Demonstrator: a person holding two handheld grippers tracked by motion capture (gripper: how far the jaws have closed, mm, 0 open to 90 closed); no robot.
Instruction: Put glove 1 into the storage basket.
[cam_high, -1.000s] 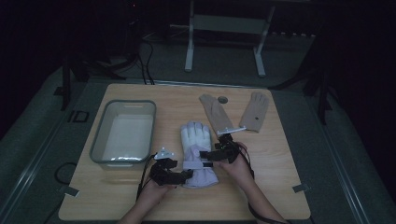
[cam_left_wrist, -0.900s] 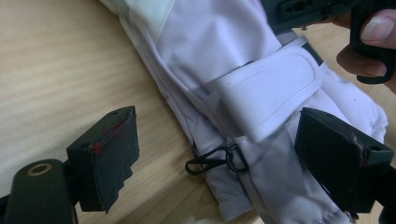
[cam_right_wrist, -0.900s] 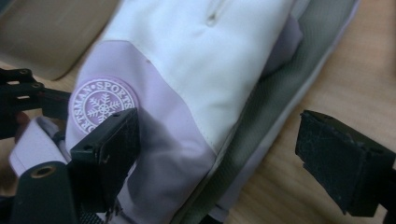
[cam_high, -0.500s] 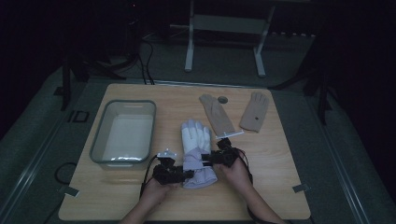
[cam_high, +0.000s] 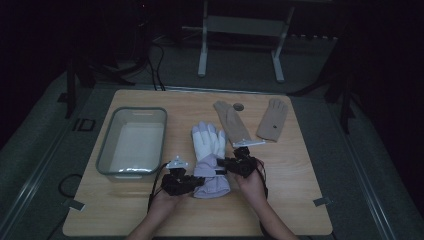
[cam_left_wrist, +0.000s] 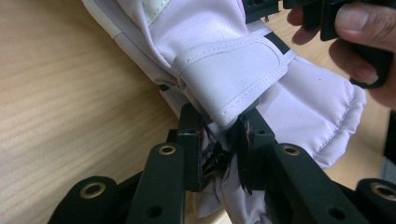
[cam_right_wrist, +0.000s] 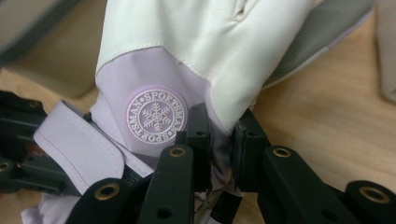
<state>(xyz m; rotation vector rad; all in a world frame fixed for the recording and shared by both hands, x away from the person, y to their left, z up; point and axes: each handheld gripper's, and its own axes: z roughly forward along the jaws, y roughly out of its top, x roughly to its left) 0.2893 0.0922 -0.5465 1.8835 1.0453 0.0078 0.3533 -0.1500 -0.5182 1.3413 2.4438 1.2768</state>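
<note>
Wooden table (cam_high: 300, 200), dark room. White-lilac ski glove (cam_high: 209, 150) at centre. Left gripper (cam_high: 192, 182) at 7 o'clock, right gripper (cam_high: 227, 164) at 5 o'clock; jaws just closed, pinching cuff fabric.

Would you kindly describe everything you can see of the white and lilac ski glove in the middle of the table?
The ski glove lies flat on the wooden table, fingers pointing away from the person. Its hand part is white and looks like smooth leather; the padded cuff is lilac fabric with a stitched wrist strap and a round snowflake badge. Both tools have just been closing on it: the left tool pinches the cuff fabric below the strap, and the right tool pinches the cuff's other side beside the badge.
</note>
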